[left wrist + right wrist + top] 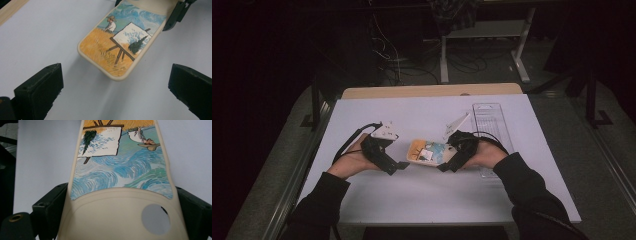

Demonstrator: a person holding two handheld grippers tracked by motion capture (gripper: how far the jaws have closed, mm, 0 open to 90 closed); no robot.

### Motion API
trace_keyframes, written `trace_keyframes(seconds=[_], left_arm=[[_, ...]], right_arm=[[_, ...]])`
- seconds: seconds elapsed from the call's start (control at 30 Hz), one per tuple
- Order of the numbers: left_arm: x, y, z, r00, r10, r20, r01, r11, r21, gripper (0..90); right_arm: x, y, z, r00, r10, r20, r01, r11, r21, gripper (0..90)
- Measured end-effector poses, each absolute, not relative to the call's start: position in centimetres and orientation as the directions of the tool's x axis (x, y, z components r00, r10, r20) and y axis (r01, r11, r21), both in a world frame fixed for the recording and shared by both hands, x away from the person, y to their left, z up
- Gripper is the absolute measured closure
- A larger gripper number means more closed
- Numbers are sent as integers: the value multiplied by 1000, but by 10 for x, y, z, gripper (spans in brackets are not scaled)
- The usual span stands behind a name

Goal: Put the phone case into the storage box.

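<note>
A cream phone case (427, 151) printed with a painter, an easel and a wheat field lies at the middle of the white table (412, 200). My right gripper (447, 164) is shut on its camera-hole end; in the right gripper view the case (120, 170) sits between the two jaws of that gripper (120, 202), pressed at both side edges. My left gripper (399, 167) stands open just short of the case's other end. In the left gripper view the case (120, 47) lies ahead of that gripper (116, 80), with both jaws wide apart and nothing between them.
A clear plastic package (489, 125) lies on the table to the right of my right hand. A wooden strip (432, 91) runs along the table's far edge. Desk legs and cables (447, 55) stand on the dark floor behind.
</note>
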State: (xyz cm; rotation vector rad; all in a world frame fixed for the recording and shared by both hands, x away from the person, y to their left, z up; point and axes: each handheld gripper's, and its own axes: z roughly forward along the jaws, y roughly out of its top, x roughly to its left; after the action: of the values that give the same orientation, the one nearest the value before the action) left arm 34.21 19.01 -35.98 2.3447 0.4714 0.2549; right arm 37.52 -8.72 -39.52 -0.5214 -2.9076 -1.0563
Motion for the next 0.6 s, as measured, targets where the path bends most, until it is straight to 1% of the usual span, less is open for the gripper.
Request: trace_keyframes(seconds=[0.07, 0.17, 0.27, 0.37, 0.5, 0.6], left_arm=[[341, 192, -364, 901, 432, 36, 288, -659, 695, 0], [339, 196, -367, 887, 461, 39, 305, -645, 701, 0], [336, 198, -373, 872, 490, 10, 338, -616, 712, 0], [332, 200, -377, 861, 509, 11, 346, -600, 721, 0], [328, 203, -382, 847, 532, 6, 362, -585, 726, 0], [325, 203, -386, 833, 553, -2, 379, -568, 731, 0]], right_arm=[[375, -87, -395, -937, 330, 112, 326, 715, 619, 94], [374, -88, -394, -930, 345, 122, 341, 693, 636, 94], [374, -88, -394, -921, 369, 124, 360, 687, 631, 94], [372, -91, -393, -902, 405, 151, 400, 650, 646, 94], [369, -93, -393, -891, 420, 169, 423, 637, 644, 94], [366, -93, -392, -874, 443, 200, 458, 613, 644, 94]])
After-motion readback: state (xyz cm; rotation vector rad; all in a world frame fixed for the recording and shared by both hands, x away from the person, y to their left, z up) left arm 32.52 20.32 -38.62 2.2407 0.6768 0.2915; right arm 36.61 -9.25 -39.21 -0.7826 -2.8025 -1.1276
